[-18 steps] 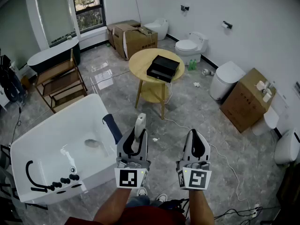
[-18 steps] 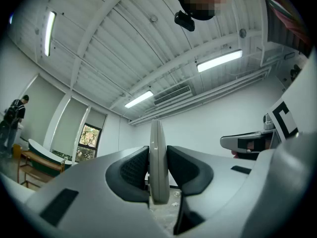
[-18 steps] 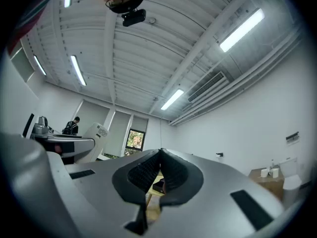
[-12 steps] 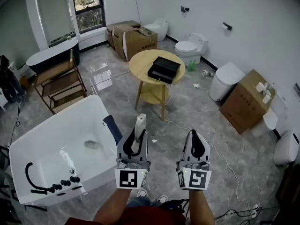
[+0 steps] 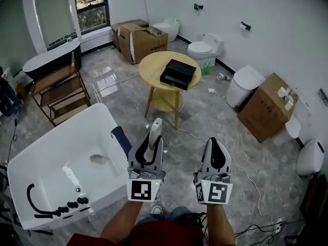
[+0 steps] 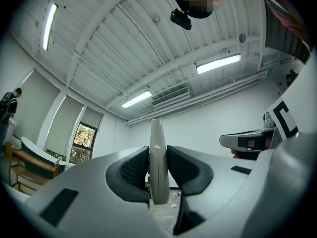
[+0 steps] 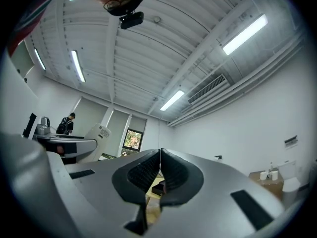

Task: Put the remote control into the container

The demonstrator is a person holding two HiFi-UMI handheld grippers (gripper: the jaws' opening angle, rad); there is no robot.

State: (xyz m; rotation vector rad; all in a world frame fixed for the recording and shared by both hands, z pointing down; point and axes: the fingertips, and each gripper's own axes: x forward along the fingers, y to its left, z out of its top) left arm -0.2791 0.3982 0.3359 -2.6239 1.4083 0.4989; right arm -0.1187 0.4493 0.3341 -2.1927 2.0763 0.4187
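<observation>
Clamping the remote control (image 5: 154, 131) by one end, the left gripper (image 5: 149, 148) secures it for carrying to the container (image 5: 178, 74) at 12 o'clock. The right gripper (image 5: 214, 146) is closed, empty and idle.

1. I see the remote control (image 5: 155, 128), slim and pale grey, near me, clamped edge-on in my left tool (image 5: 149, 150) with its tip jutting out.
2. The container (image 5: 178, 74), a shallow black box, sits far off on the round bench (image 5: 149, 65).

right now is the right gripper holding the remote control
No, the remote control is clamped in the left gripper, while the right gripper's jaws are together with nothing between.
</observation>
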